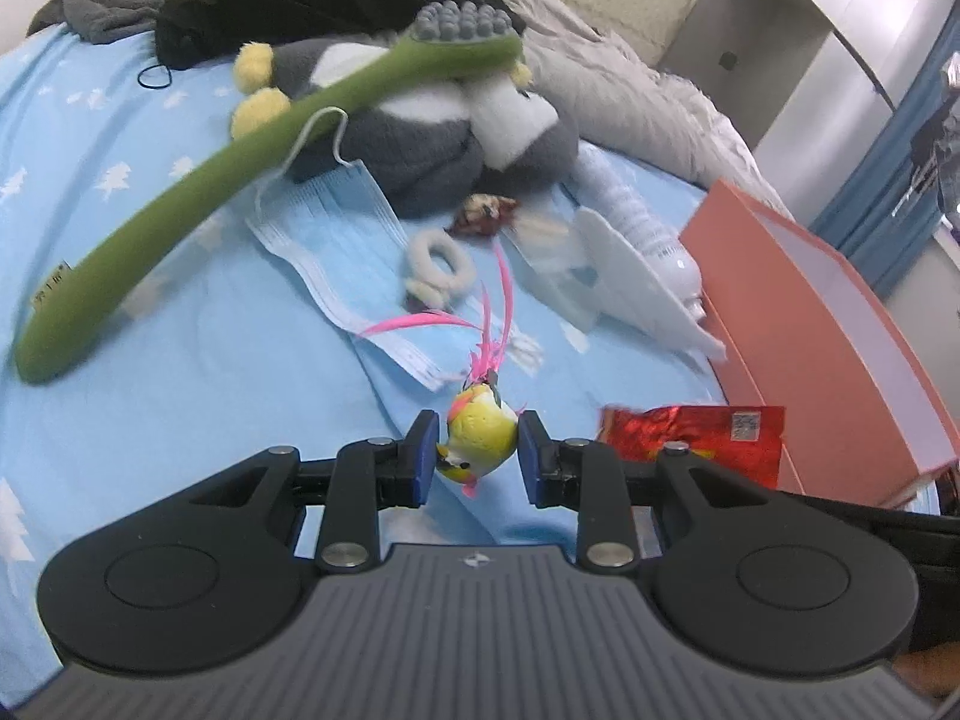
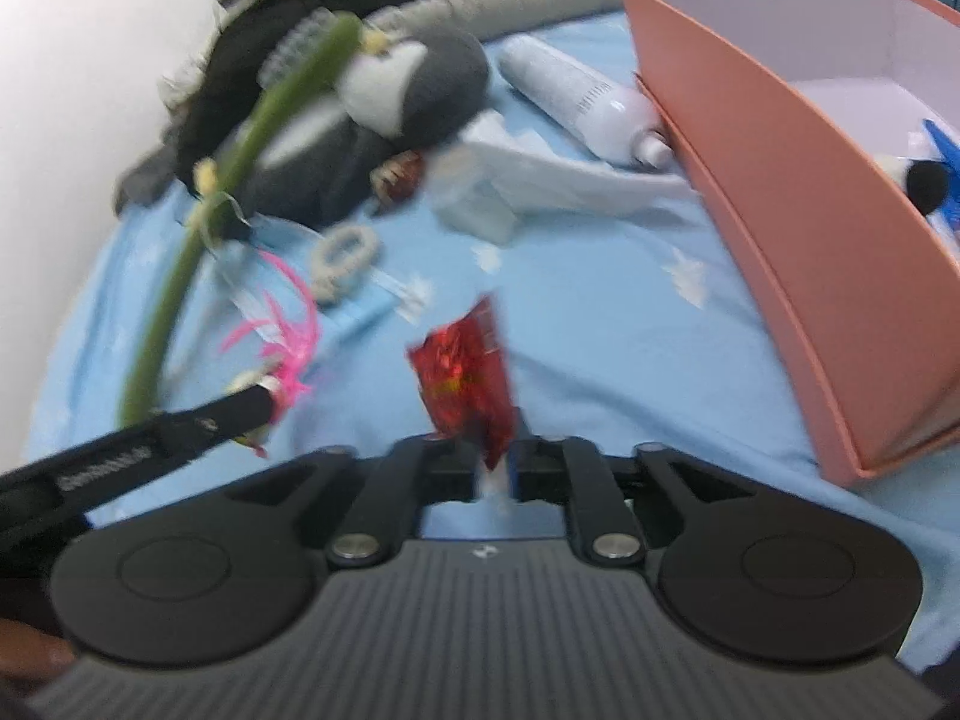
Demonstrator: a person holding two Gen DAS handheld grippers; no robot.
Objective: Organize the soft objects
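Trouble is brewing: my left claw (image 1: 478, 457) is pinching the round toy bird (image 1: 478, 441), my right claw (image 2: 493, 468) barely nipping the red packet (image 2: 467, 381); either may slip before the pink box (image 2: 798, 228).

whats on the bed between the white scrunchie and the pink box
In the left wrist view, crumpled white packaging and a white bottle lie between the scrunchie and the pink box.

Blue bed sheet (image 1: 150, 450), face mask (image 1: 342, 228), plush penguin (image 1: 420, 138), pink box (image 1: 840, 324)
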